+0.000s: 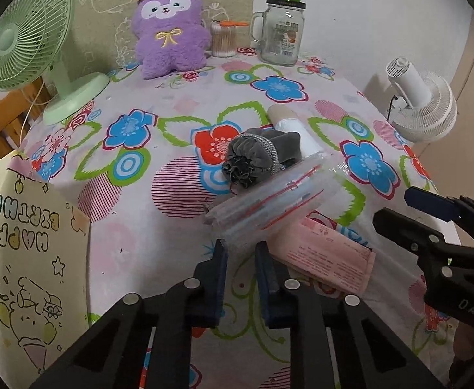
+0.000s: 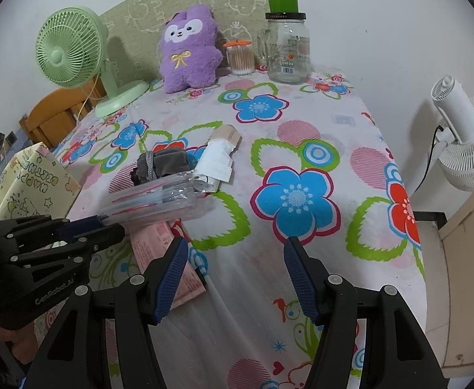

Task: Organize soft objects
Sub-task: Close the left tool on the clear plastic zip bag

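My left gripper is shut on the near edge of a clear roll of plastic zip bags with red stripes; the right wrist view shows the left gripper pinching this roll from the left. Under it lies a pink packet. Just behind are a grey velvet pouch and a white folded cloth. A purple plush toy sits at the far edge. My right gripper hangs open over the flowered tablecloth, with nothing between its fingers.
A cream "Happy Birthday" gift bag stands at the table's left edge. A green fan stands at the back left, a white fan off the right edge. A glass jar and a cotton swab tub stand beside the plush.
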Demonstrator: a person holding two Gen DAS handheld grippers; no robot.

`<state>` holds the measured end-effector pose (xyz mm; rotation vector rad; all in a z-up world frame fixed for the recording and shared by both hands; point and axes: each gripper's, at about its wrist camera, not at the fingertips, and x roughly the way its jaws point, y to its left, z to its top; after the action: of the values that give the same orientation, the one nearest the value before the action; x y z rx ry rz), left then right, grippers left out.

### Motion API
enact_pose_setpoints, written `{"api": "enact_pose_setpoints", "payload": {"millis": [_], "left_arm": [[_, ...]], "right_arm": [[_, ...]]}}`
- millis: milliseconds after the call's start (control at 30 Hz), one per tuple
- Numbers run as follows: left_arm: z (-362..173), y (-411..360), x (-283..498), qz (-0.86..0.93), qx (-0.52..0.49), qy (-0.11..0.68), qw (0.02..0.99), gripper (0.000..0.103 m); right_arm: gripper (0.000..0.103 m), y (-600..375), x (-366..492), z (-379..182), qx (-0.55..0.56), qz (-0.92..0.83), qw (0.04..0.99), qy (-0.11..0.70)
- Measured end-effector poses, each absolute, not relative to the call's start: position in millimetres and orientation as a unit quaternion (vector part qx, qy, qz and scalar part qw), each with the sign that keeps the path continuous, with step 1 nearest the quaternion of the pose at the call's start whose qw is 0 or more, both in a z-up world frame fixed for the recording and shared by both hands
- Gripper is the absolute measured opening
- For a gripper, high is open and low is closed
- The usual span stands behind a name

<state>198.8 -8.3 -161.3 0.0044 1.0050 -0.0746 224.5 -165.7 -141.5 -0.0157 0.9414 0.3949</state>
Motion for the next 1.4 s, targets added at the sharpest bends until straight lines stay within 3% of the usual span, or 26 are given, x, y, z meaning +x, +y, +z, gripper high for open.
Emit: {"api": "enact_pose_setpoints", "payload": {"millis": [133,200,233,300,367,500,733,833,867,933,1000,1100,1400], "left_arm": [[-160,-9,198,-0.036,0.002,0.481,0.876,0.02],[-160,-8,199,-0.038,-0.001,0.482,0.876,0.043],[-160,-8,199,-0.038,-0.002,0.482,0.875,0.047],[-160,-10,200,-0.035,0.002,0.481,0.876,0.067],[-159,-12,200,-0.033,0.009,0.482,0.876,0.073],[-158,-21,204,-0.039,0.022,0.48,0.876,0.075],[-156,-25,217,-0.046,0.004,0.478,0.877,0.073],[-156,-25,222,-0.051,-0.002,0.481,0.875,0.052],[-157,-26,223,-0.056,-0.004,0.484,0.873,0.039],[-162,-26,225,-0.067,-0.01,0.495,0.866,0.032],[-161,-27,224,-0.072,-0.011,0.492,0.867,0.017],[-158,-27,221,-0.075,-0.014,0.489,0.869,0.012],[-142,-17,209,-0.081,-0.033,0.47,0.879,0.01]], "right_arm": [[0.065,-169,225,-142,-0.006,0.187,0.873,0.45],[0.065,-170,226,-142,-0.005,0.186,0.873,0.45],[0.065,-170,226,-143,-0.005,0.186,0.873,0.45],[0.065,-171,226,-143,-0.003,0.187,0.873,0.45],[0.065,-171,226,-143,-0.003,0.186,0.873,0.451],[0.065,-177,225,-143,0.0,0.181,0.874,0.45],[0.065,-189,226,-146,0.006,0.172,0.875,0.452],[0.065,-191,228,-148,0.009,0.17,0.875,0.453],[0.065,-191,228,-148,0.01,0.17,0.875,0.453],[0.065,-191,228,-149,0.009,0.17,0.875,0.453],[0.065,-191,229,-149,0.009,0.171,0.875,0.453],[0.065,-190,230,-150,0.009,0.171,0.874,0.454],[0.065,-188,231,-152,0.013,0.171,0.873,0.457]]}}
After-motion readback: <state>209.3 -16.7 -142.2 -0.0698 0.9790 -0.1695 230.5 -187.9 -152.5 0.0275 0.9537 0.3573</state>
